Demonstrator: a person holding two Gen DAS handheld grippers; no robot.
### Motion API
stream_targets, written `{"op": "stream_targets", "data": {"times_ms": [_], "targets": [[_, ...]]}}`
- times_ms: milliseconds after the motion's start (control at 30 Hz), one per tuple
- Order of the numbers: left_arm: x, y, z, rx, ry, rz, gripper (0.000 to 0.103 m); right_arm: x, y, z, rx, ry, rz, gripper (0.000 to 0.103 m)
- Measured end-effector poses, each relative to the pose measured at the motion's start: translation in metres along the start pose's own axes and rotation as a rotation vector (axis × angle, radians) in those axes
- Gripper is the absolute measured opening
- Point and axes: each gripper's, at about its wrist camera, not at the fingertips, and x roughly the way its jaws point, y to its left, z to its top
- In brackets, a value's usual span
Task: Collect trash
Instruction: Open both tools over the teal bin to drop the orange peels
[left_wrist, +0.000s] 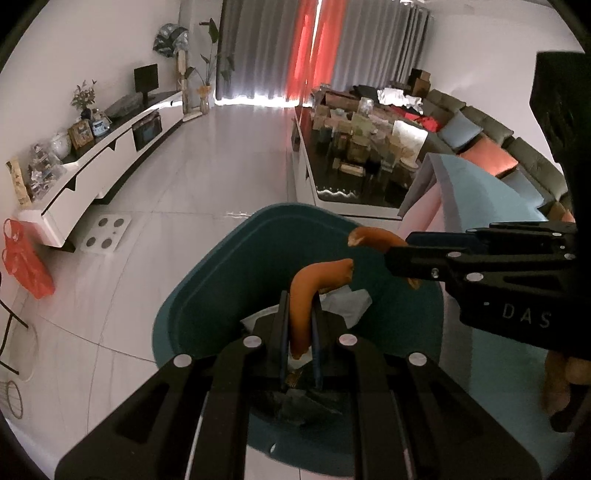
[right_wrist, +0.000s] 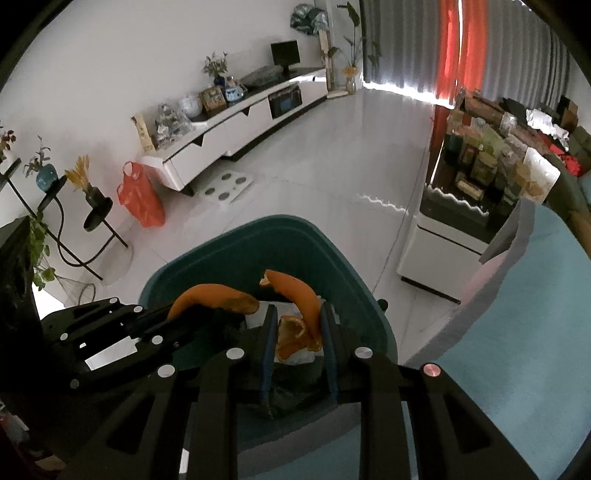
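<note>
Living room, dim, white tiled floor; grey and red curtains at twelve o'clock, a long white cabinet at ten o'clock in the left wrist view, a cluttered black low table at one o'clock and a sofa with cushions at two o'clock. A red plastic bag lay on the floor by the cabinet's near end.

A teal bin stood directly under both tools, at the centre of each view. White paper lay inside it (other contents too dark to make out).

Left gripper: clenched on a strip of orange peel, which rose from between the pads and curled toward one o'clock, over the bin opening.

Right gripper: fingers pressed on a second piece of orange peel, its tip curving toward eleven o'clock, a crumpled part hanging between the pads. It too was held above the bin mouth.

The two grippers sat close together; in the left wrist view the right one came in from three o'clock, its peel just beside the left one's peel, not touching.
</note>
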Motion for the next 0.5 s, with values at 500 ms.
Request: {"op": "stream_targets", "data": {"times_ms": [500], "targets": [[0.042,-0.004,0.000,0.002,0.051,0.027,0.018,0.019,-0.008,0.013,0.033,0.078,0.029,0.034]]}}
